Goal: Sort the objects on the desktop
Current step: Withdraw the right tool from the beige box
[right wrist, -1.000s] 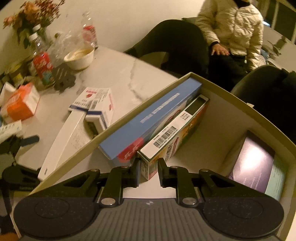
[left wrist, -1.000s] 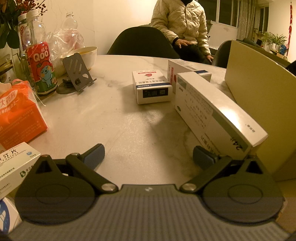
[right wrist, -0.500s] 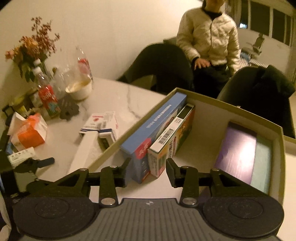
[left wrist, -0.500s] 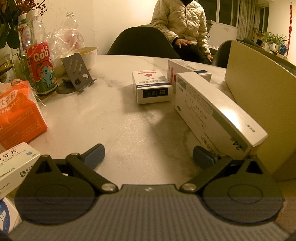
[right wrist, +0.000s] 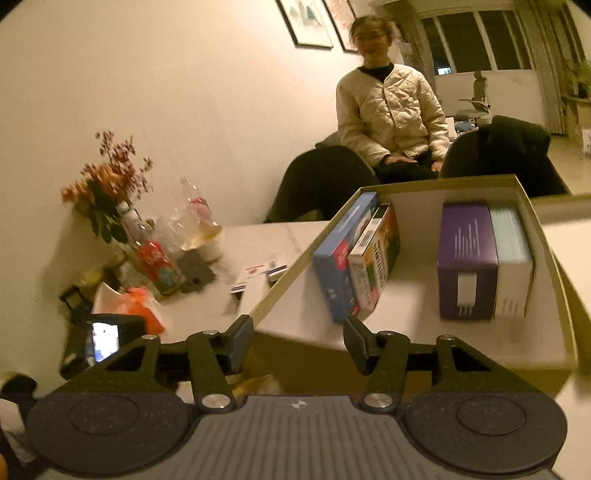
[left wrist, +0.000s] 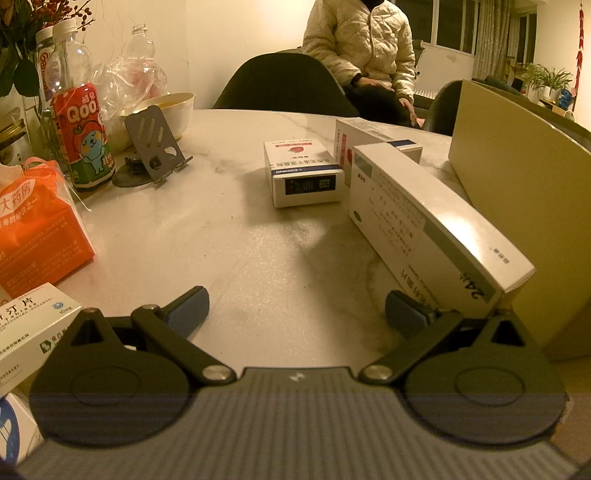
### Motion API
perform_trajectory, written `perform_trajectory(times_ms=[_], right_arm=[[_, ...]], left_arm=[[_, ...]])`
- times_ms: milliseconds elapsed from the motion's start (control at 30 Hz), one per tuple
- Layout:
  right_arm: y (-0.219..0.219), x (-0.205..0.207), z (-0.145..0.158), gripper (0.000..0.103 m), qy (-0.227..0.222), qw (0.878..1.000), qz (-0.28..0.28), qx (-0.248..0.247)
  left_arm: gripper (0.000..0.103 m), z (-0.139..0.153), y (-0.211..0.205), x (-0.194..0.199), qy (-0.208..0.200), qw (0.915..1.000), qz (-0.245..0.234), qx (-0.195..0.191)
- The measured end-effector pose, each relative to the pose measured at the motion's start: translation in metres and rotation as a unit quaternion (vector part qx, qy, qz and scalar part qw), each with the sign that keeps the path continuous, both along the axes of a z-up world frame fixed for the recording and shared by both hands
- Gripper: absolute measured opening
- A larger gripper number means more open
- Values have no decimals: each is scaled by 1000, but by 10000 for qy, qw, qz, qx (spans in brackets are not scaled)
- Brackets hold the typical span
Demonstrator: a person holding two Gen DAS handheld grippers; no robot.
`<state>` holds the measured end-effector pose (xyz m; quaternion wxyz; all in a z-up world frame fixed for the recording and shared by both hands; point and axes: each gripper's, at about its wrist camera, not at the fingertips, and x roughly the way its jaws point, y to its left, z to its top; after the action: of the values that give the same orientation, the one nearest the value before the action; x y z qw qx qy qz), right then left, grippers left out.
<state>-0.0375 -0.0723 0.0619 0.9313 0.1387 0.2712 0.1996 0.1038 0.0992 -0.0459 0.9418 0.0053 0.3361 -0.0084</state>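
Warm yellowish lamplight fills the room. A plain cream wall [right wrist: 155, 92] rises behind the pale marbled bench [left wrist: 229, 229], with two framed pictures [right wrist: 306, 22] hung high on it. Beyond the bench's far edge stand dark shell chairs [left wrist: 284, 86], and a person in a pale quilted jacket [right wrist: 388, 110] sits behind them. Farther back to the right are dark windows [right wrist: 476, 44] with curtains [left wrist: 496, 44], an office chair [right wrist: 476, 99] and potted plants [left wrist: 546, 79].
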Motion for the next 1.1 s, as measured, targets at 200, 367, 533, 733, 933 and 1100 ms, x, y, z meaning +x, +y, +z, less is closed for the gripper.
perform_trajectory(times_ms=[200,367,533,733,933,1100], right_arm=[[5,-25,-9,60,37,9996,-147,218],[9,-33,-12,64,97,9992,-207,327],[9,-33,-15,69,140,9984,-444,319],[16,-28,-19,71,284,9974,-621,249],[31,-20,-18,71,296,9981,-451,285],[45,-13,-15,71,268,9990,-198,306]], left_arm=[[103,0,1,0,1,10000,0,-2],[103,0,0,0,0,10000,-1,1],[103,0,0,0,0,10000,-2,0],[103,0,-1,0,-1,10000,-3,3],[103,0,0,0,0,10000,-4,1],[103,0,1,0,0,10000,-5,1]])
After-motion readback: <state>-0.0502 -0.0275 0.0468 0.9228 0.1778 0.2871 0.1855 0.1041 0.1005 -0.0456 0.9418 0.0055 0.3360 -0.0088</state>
